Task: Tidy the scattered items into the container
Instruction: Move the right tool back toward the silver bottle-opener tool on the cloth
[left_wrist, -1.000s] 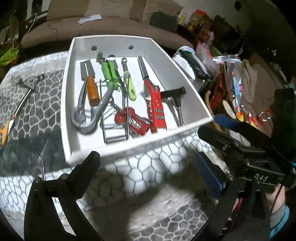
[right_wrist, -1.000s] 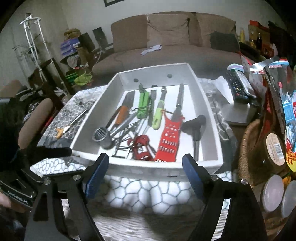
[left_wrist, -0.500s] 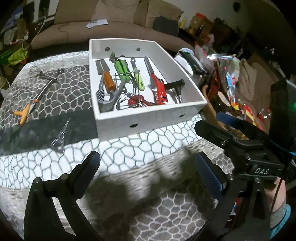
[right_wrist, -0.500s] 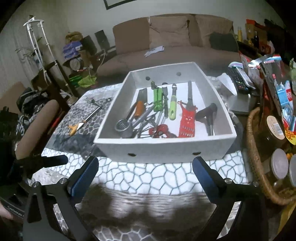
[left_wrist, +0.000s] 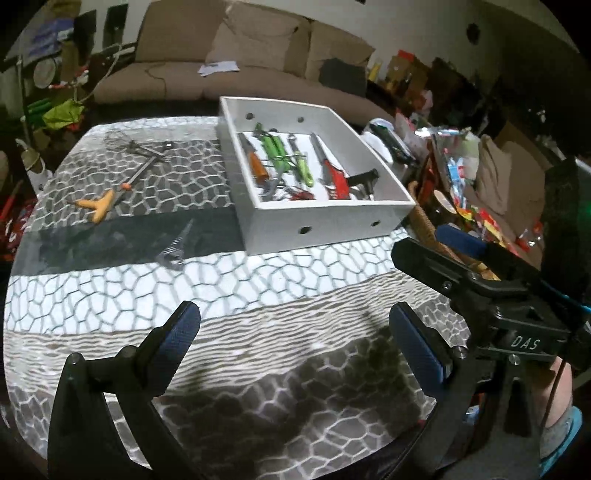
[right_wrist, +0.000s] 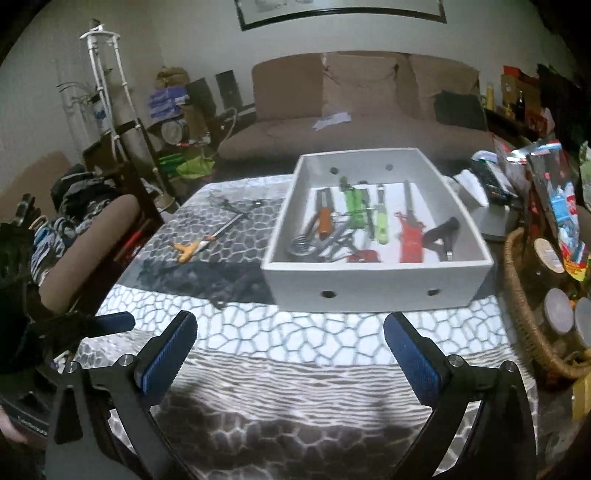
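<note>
A white box stands on the patterned tablecloth and holds several utensils with orange, green, red and black handles. Left of it lie an orange-handled tool, a metal whisk and small metal tongs. My left gripper is open and empty, low over the cloth in front of the box. My right gripper is open and empty too, and it shows at the right of the left wrist view.
A wicker basket with jars and packets stands right of the box. A remote lies on papers behind it. A brown sofa is beyond the table. A chair with clothes is at the left.
Both grippers have pulled back and up from the box, which now looks smaller and farther. The tools left of the box have come into view.
</note>
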